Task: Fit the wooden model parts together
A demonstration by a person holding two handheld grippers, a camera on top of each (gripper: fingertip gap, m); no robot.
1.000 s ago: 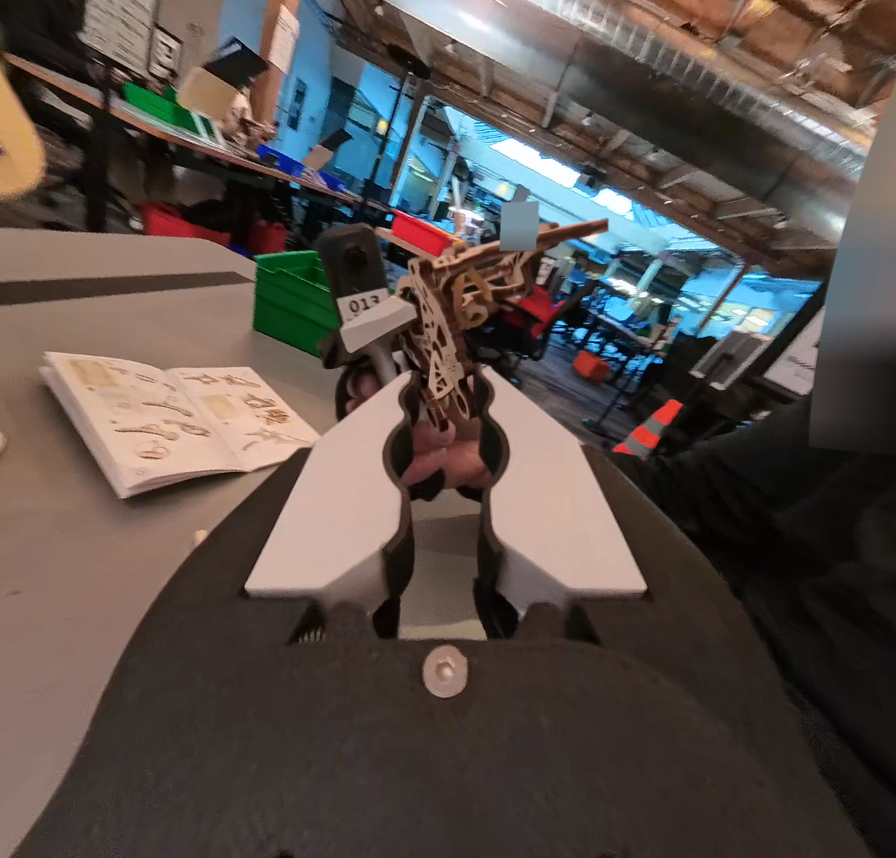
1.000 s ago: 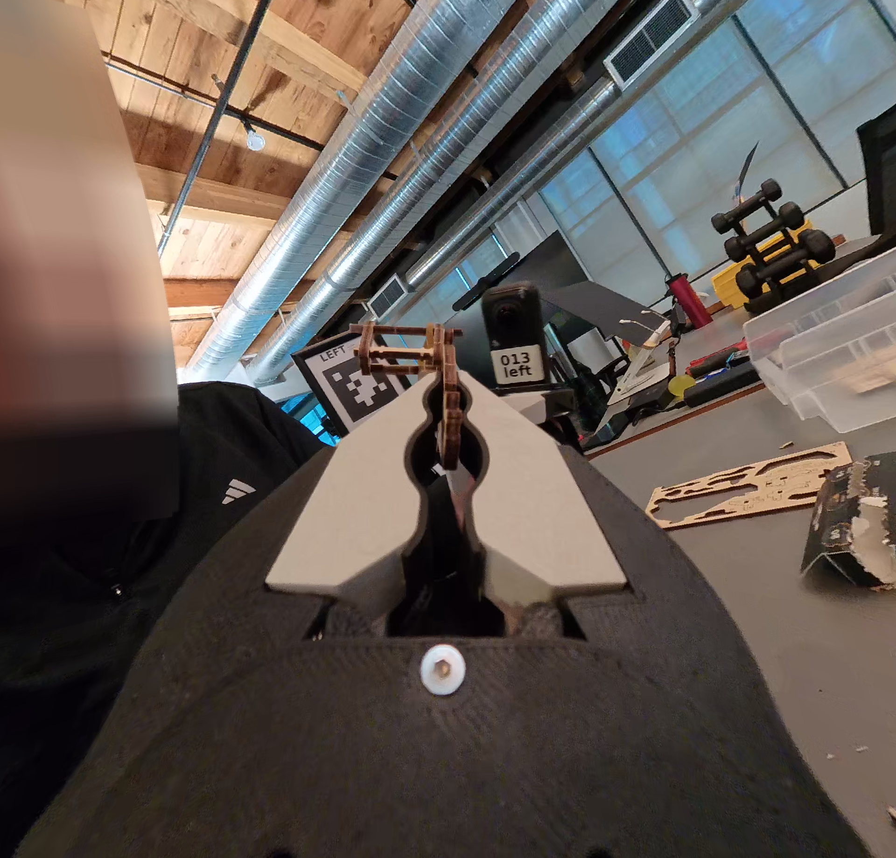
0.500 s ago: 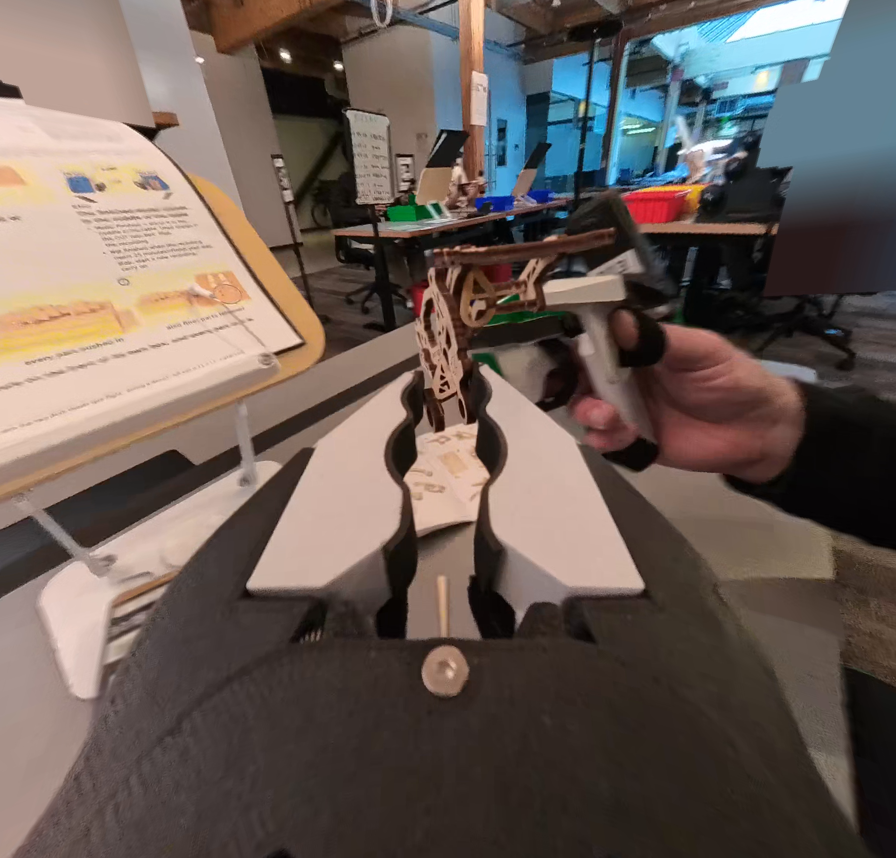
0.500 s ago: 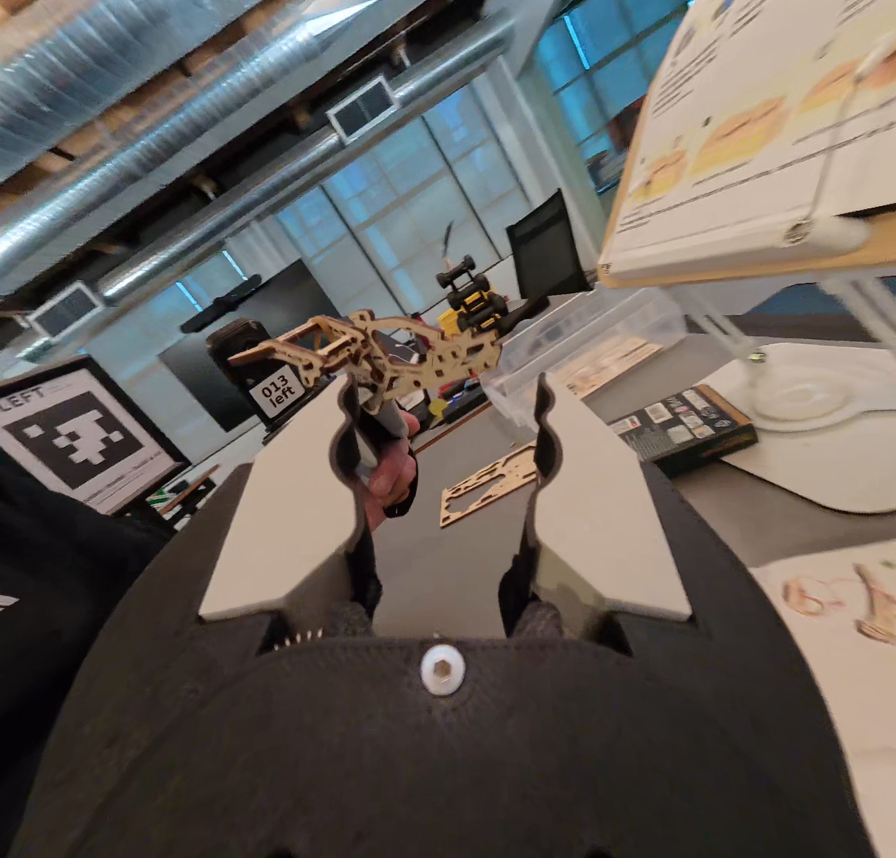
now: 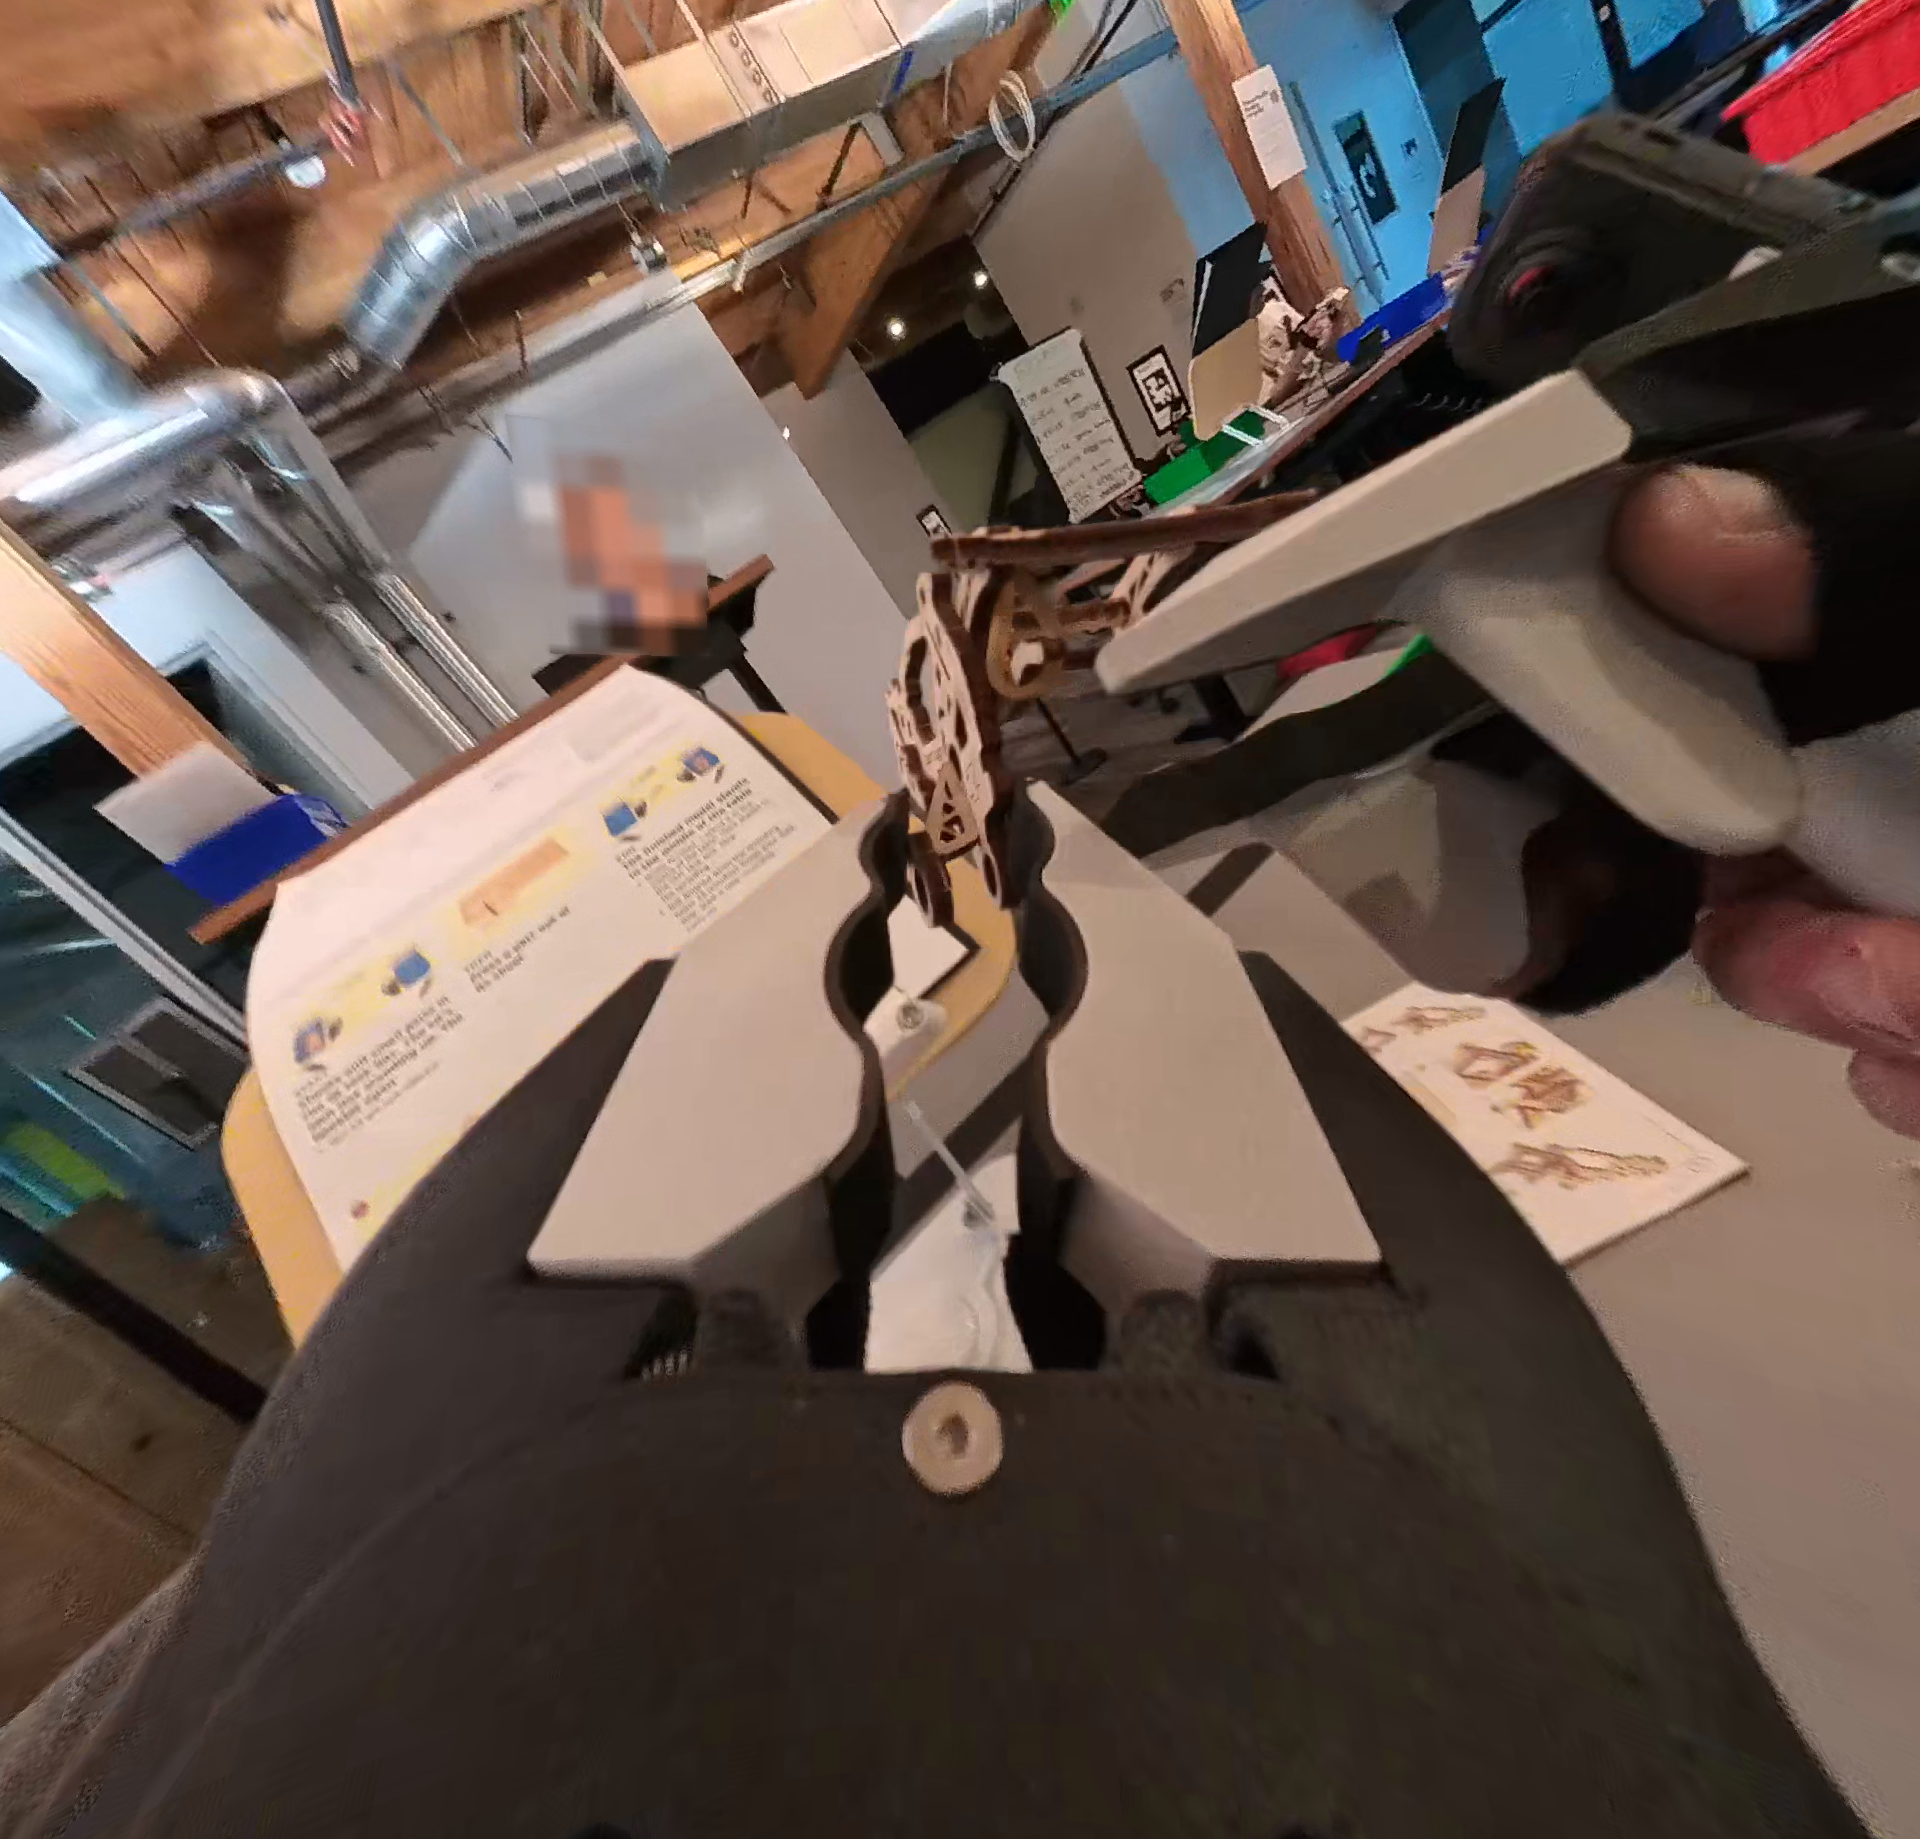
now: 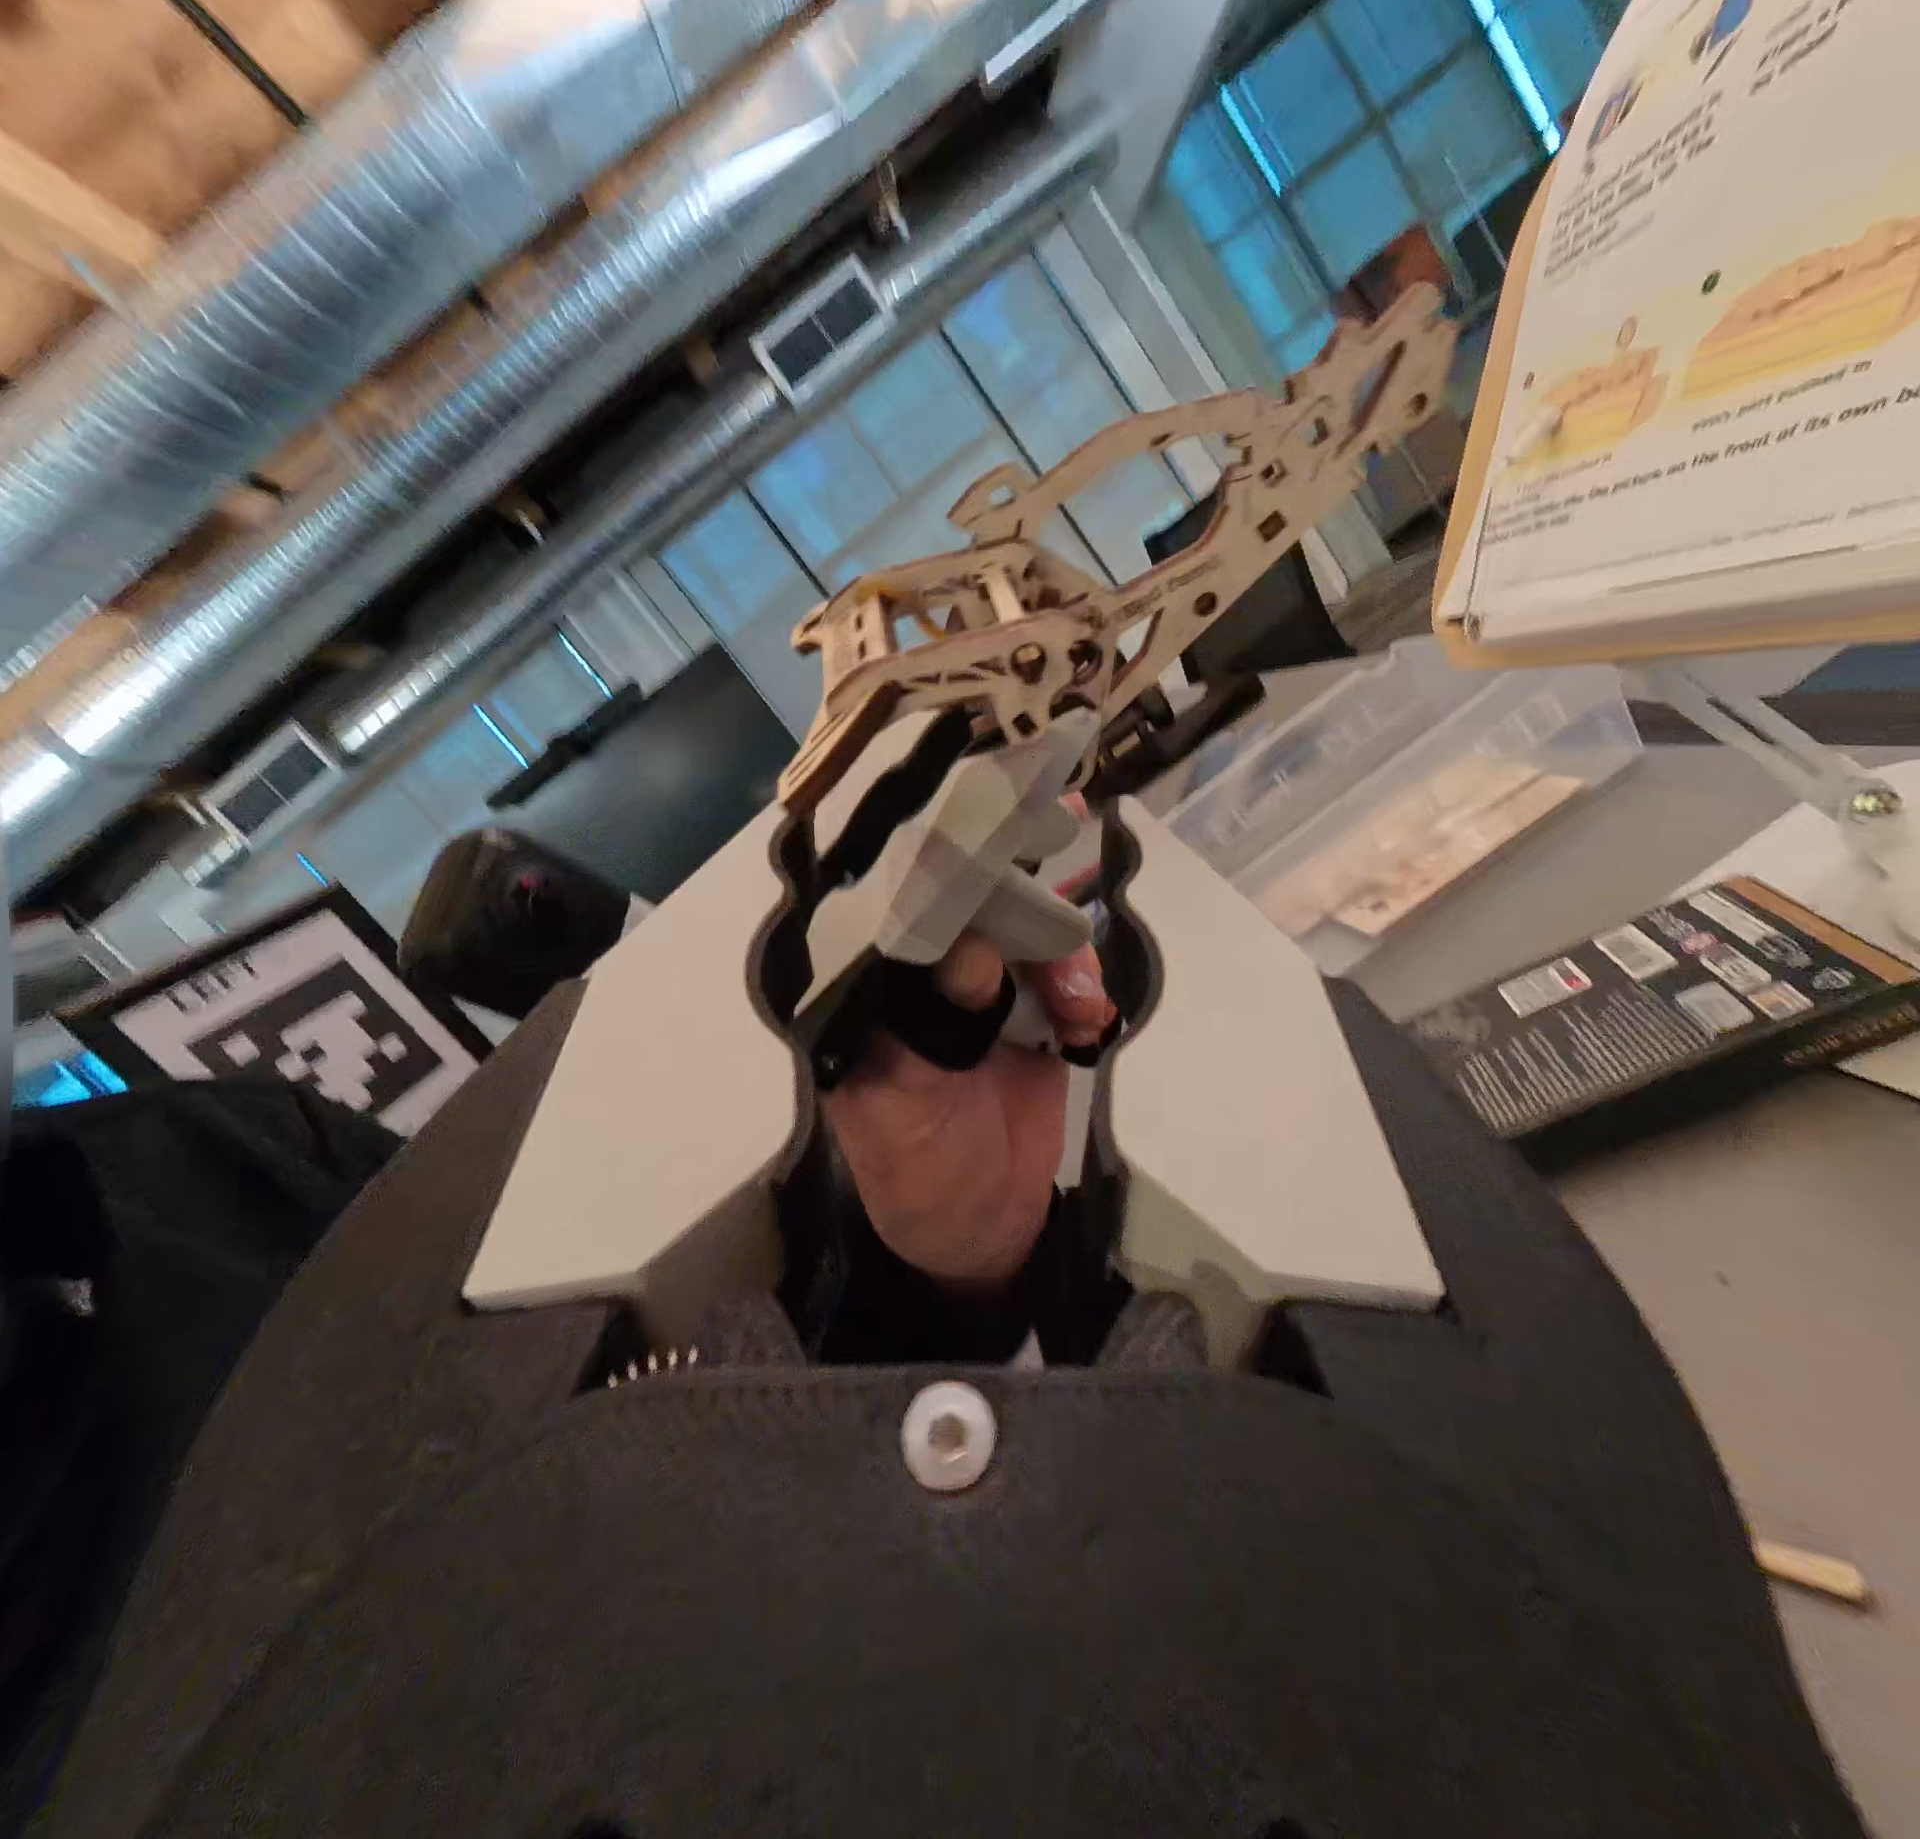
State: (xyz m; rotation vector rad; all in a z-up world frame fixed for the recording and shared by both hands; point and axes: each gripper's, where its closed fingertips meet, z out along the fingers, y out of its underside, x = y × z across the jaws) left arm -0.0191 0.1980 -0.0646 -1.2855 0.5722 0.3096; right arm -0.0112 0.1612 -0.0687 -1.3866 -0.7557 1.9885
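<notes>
Above table edge (image 5: 1714, 1374): left tongs (image 5: 961, 833) pinch wooden model (image 5: 951, 750); right tongs (image 6: 951, 844) spread, open air around.

Your left hand-held gripper (image 5: 961, 854) points up and away from you, tilted toward the ceiling, its two pale fingers drawn close at the tips and pinching the lower end of the wooden model (image 5: 951, 750). Your right hand-held gripper (image 6: 951, 854) faces the model from the opposite side; its fingers stand spread, with a wide gap between the tips, and they touch nothing. In the left wrist view one of its fingers (image 5: 1351, 553) reaches in flat beside the model's upper part. Your right hand (image 5: 1787, 750) wraps that gripper's handle, and your left hand (image 6: 956, 1145) grips its own handle below the model.
</notes>
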